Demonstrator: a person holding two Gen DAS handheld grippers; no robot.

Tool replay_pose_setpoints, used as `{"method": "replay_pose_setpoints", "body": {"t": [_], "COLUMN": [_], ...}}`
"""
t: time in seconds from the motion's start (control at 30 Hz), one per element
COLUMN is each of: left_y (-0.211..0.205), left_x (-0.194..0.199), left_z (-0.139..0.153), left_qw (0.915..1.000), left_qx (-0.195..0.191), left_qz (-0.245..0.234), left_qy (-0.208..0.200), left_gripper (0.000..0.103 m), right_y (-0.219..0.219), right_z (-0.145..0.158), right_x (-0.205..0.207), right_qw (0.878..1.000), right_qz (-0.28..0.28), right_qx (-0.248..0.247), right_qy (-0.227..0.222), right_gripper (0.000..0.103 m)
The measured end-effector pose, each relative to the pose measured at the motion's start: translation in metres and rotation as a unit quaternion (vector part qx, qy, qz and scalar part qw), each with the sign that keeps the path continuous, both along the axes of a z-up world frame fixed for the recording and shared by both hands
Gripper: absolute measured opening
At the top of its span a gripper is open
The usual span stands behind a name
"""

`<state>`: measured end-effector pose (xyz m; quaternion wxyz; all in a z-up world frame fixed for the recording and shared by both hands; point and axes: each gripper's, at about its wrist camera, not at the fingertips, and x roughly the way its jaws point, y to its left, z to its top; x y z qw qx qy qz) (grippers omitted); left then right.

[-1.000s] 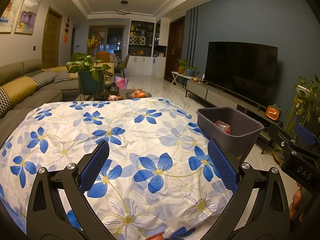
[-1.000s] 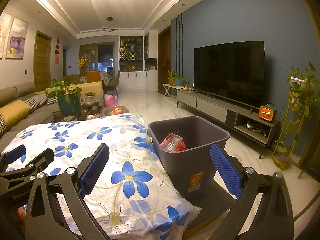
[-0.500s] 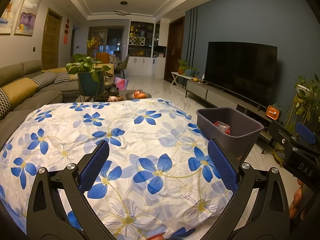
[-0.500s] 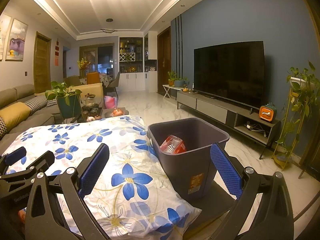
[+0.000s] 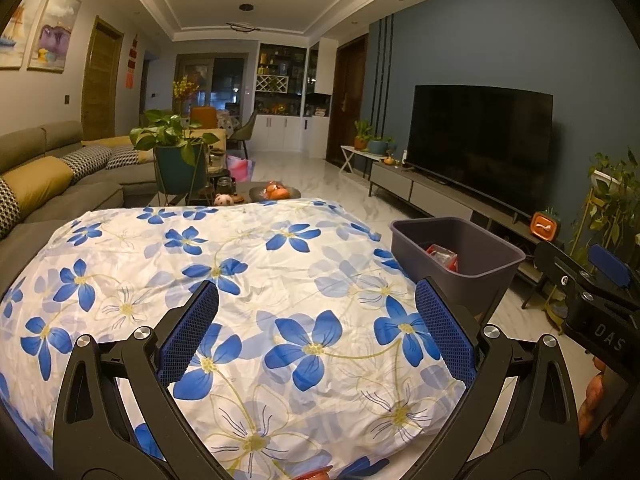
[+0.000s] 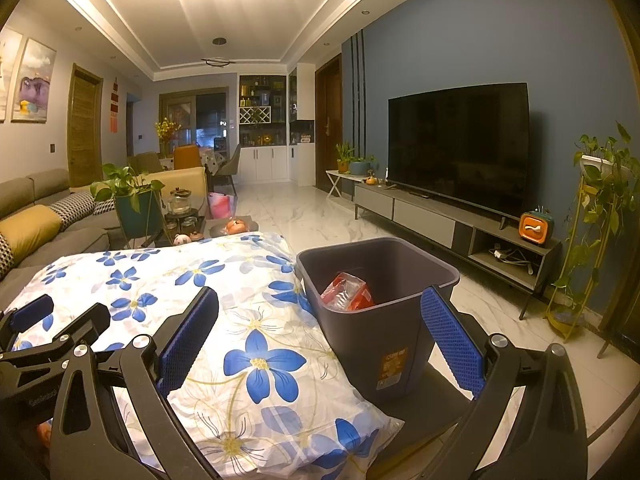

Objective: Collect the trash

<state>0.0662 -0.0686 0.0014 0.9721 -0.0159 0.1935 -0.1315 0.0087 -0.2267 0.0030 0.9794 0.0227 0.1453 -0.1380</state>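
Trash [image 6: 346,294], a red wrapper, is sitting inside the grey bin [image 6: 384,344] beside the floral cloth [image 5: 256,280]; left gripper [image 5: 316,334] and right gripper [image 6: 320,336] are hovering wide apart, holding nothing.

The left gripper [image 5: 316,336] is held level and faces forward, its jaws spread wide with nothing between them. Its two blue-padded fingers [image 5: 188,336] rise from black linkage arms at about 7 and 5 o'clock in the left wrist view. The right gripper [image 6: 320,340] sits in the same pose, jaws wide apart and empty, its blue pads [image 6: 452,340] angled outward. Each gripper shows in the other's camera: the right one at 4 o'clock in the left wrist view, the left one at 8 o'clock in the right wrist view, so the two are side by side, apart.
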Motion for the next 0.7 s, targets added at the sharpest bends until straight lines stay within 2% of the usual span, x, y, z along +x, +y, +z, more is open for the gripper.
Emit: {"method": "replay_pose_setpoints", "body": {"t": [0.57, 0.7], "left_y": [-0.0031, -0.0032], "left_x": [-0.0012, -0.0005], "left_z": [0.0, -0.0026], "left_qw": [0.9999, 0.9999], "left_qx": [0.001, 0.007], "left_qz": [-0.009, -0.014], "left_qy": [-0.006, -0.007], "left_gripper": [0.096, 0.083], "right_y": [-0.0003, 0.0011], "right_z": [-0.0003, 0.0028], "right_x": [0.0004, 0.0034], "right_qw": [1.0, 1.0], "right_qz": [0.001, 0.0], "right_qx": [0.001, 0.001], "right_qy": [0.002, 0.004], "right_gripper": [0.097, 0.097]}}
